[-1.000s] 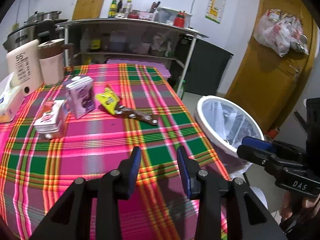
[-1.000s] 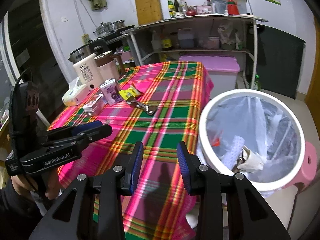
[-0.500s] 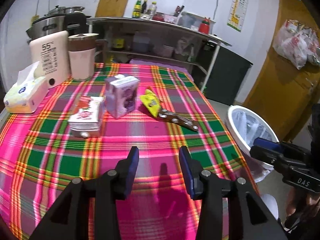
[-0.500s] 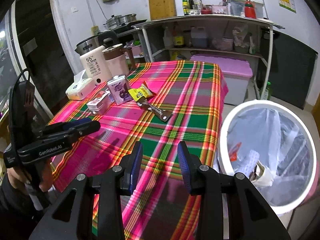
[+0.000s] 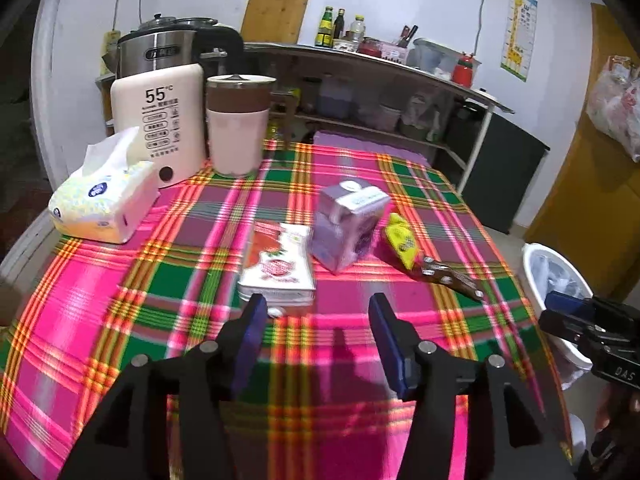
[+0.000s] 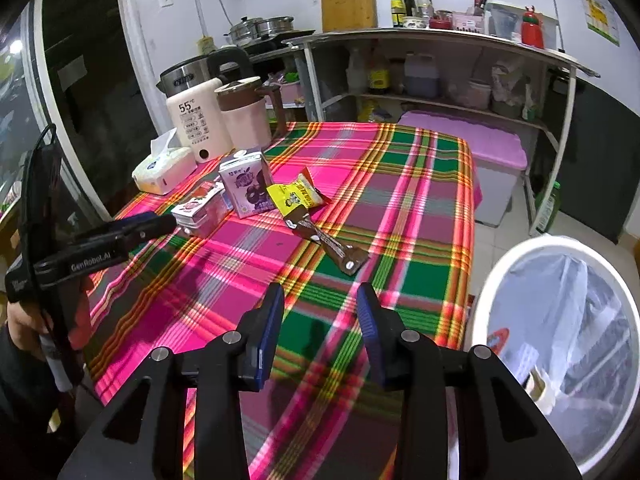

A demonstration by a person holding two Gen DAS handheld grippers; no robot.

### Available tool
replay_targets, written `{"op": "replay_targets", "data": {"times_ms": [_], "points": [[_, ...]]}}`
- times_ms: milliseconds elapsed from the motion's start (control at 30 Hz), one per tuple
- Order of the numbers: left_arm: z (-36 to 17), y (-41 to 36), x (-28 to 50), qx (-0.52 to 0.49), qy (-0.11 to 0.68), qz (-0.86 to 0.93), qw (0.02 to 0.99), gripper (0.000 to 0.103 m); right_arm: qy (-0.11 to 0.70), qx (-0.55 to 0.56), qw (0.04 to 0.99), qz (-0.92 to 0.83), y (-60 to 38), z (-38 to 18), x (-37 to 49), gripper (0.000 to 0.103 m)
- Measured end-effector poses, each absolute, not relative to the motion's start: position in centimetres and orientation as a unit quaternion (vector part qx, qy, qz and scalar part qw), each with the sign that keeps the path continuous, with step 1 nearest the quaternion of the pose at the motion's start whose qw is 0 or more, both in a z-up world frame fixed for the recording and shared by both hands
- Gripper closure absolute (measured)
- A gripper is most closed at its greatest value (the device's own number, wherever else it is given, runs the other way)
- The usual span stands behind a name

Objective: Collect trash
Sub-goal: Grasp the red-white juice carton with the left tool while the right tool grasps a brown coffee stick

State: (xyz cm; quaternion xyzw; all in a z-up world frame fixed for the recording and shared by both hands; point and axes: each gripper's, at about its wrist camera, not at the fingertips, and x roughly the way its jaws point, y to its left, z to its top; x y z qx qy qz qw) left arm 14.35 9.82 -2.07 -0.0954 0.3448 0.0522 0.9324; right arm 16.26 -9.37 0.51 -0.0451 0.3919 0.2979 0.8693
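Observation:
On the plaid tablecloth lie a flat red-and-white carton (image 5: 280,268) (image 6: 200,210), an upright purple drink carton (image 5: 347,224) (image 6: 247,186), a yellow wrapper (image 5: 401,240) (image 6: 296,196) and a brown wrapper (image 5: 450,276) (image 6: 328,244). My left gripper (image 5: 318,312) hangs just in front of the red-and-white carton, its jaws opening with nothing between them. My right gripper (image 6: 320,300) hovers over the table's near right part, short of the brown wrapper, jaws opening and empty. The white bin (image 6: 484,308) (image 5: 530,264) lined with a clear bag stands right of the table.
At the table's far left stand a tissue pack (image 5: 102,200), a cream kettle (image 5: 160,120) and a pink jug (image 5: 237,124). Behind is a shelf (image 6: 440,36) with bottles, and a purple-lidded box (image 6: 472,148). A door (image 5: 588,168) is at the right.
Both grippers have swung left, toward the trash on the table, and their jaws have widened, the left much more. The bin has slid toward the right edge of both views.

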Motion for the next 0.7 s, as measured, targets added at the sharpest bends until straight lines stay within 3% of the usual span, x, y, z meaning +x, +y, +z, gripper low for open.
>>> {"op": "replay_targets", "data": {"times_ms": [100,700], "points": [[-2.4,10.7,15.1,-0.093,0.349,0.062,0.930,0.045,0.391,-0.049,0.868,0.303,-8.8,0.2,16.8,0.052],[-4.6,12.2,18.5,-0.091,0.380,0.059,0.919,0.039,0.403,-0.098,0.857,0.307,-5.5,-2.1,20.9,0.052]]}}
